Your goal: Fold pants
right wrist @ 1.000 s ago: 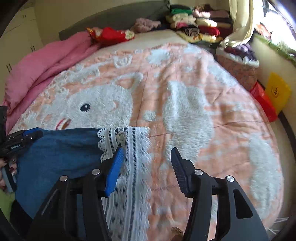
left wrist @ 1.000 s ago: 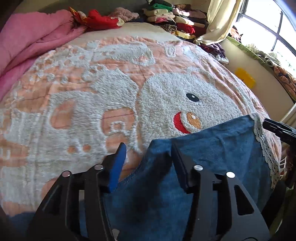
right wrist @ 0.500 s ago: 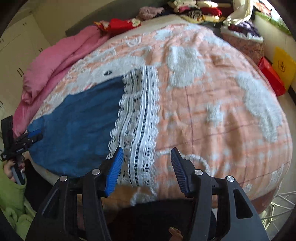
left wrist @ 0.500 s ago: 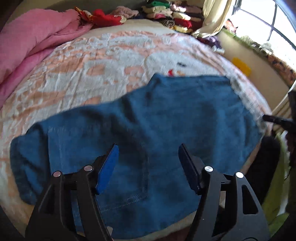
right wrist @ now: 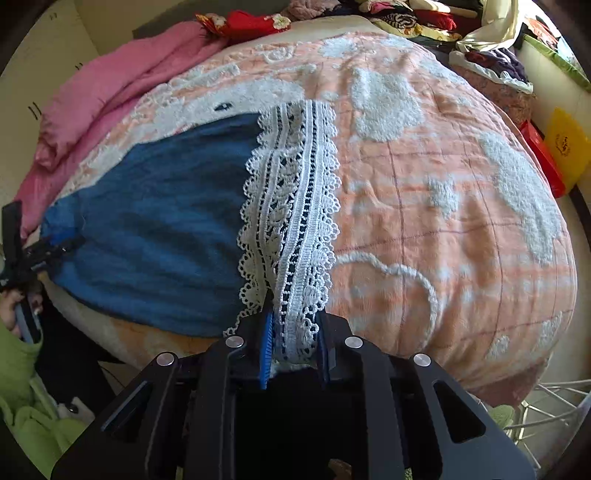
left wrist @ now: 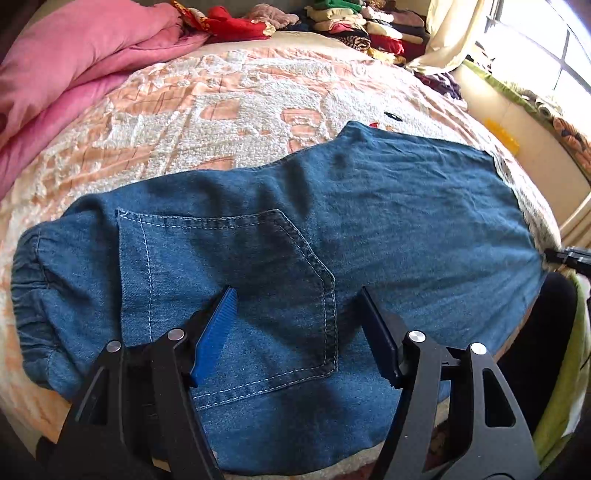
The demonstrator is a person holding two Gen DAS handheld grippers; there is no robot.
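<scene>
1. Right now the right claw (right wrist: 293, 343) is clamped on the white lace hem (right wrist: 291, 206) of the pants (left wrist: 295, 236); its jaws have just been closing and the lace sits bunched between the blue pads.
2. Left claw (left wrist: 295, 325) stands apart, jaws wide, hovering over the back pocket (left wrist: 229, 288) of the pants; nothing is gripped, denim shows in the gap. Its jaws opened wider within the last second.
3. Pants: blue denim, laid flat across the near edge of the bed (left wrist: 229, 110), back side up, elastic waistband (left wrist: 29, 280) at the left in the left wrist view, lace hem at the far right end.
4. In the right wrist view the lace band runs from the claw up the bed, denim spreads out to its left.
5. Left claw also shows at the left edge of the right wrist view, with a hand (right wrist: 14, 310) on its grip and a green sleeve (right wrist: 18, 369) below.
6. Bed cover: peach with a white fluffy cartoon pattern, an eye (right wrist: 223, 107) showing just past the denim.
7. Pink quilt (left wrist: 74, 62) bunched along the left side of the bed.
8. Red garment (left wrist: 229, 26) and stacked folded clothes (left wrist: 362, 26) at the far end.
9. Yellow item (right wrist: 567, 147) and red item (right wrist: 543, 158) beside the bed on the right.
</scene>
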